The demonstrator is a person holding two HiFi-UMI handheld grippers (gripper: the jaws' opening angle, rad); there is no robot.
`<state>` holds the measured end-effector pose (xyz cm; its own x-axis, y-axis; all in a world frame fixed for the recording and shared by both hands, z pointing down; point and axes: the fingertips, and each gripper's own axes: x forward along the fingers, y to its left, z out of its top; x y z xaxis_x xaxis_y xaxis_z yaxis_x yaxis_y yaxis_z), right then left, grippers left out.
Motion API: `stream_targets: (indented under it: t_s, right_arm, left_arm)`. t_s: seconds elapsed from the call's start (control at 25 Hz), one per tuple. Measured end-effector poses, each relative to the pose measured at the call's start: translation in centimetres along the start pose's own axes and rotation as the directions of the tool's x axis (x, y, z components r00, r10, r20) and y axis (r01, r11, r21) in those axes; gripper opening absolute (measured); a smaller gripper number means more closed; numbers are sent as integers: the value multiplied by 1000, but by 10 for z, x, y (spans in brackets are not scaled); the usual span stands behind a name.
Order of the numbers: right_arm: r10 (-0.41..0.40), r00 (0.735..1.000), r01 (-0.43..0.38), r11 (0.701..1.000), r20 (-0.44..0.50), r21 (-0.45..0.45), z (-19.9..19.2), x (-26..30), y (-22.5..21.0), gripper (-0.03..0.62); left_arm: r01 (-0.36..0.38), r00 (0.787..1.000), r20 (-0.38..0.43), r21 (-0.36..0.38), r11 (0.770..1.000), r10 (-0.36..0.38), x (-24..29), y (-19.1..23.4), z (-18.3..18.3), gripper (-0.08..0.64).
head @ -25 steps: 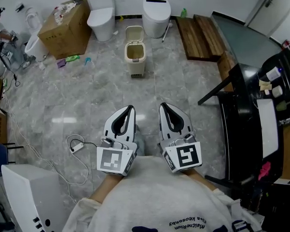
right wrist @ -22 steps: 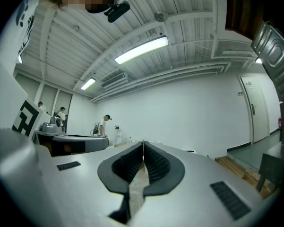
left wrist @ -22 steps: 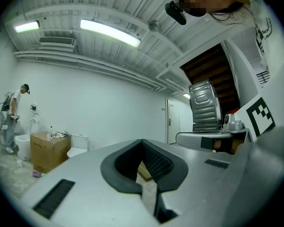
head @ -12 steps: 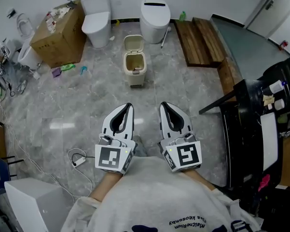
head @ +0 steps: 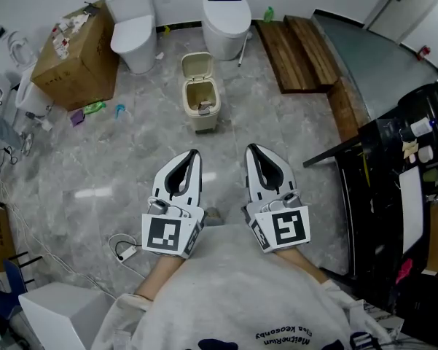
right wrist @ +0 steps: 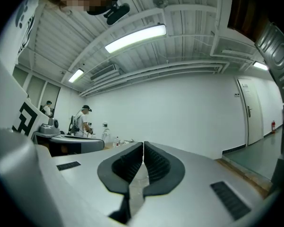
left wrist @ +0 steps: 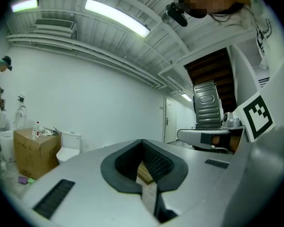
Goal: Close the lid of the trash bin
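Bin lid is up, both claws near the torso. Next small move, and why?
Probably move closer to the trash bin, leading with the right claw toward the lid. The lid stands upright behind the open mouth, and the right and left claw are both shut, empty and well short of the bin, so neither looks able to push it down yet.
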<state>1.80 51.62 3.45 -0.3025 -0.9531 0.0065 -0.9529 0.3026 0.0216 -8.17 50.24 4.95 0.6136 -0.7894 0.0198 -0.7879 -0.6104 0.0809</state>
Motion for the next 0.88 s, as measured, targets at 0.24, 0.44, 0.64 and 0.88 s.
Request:
stream_targets:
  t_s: [0.24, 0.44, 0.64, 0.88]
  right_arm:
    - [8, 1000, -8, 1000, -5, 7, -4, 38, -4, 32]
    - [30, 1000, -30, 1000, 9, -4, -4, 80, -12, 32]
    - [43, 999, -43, 999, 24, -2, -2, 132, -35, 32]
    - [70, 997, -70, 997, 11, 7, -11, 219, -82, 32]
  left_arm:
    - [-22, 1000, -2, -9, 1000, 22, 23, 34, 0, 20]
    - [-40, 999, 17, -24, 999, 40, 51, 61, -1, 20]
    - [-45, 999, 19, -6, 999, 45, 99, 89, 2, 20]
    - [-62, 998, 2, -20, 998, 62, 184, 129, -5, 20]
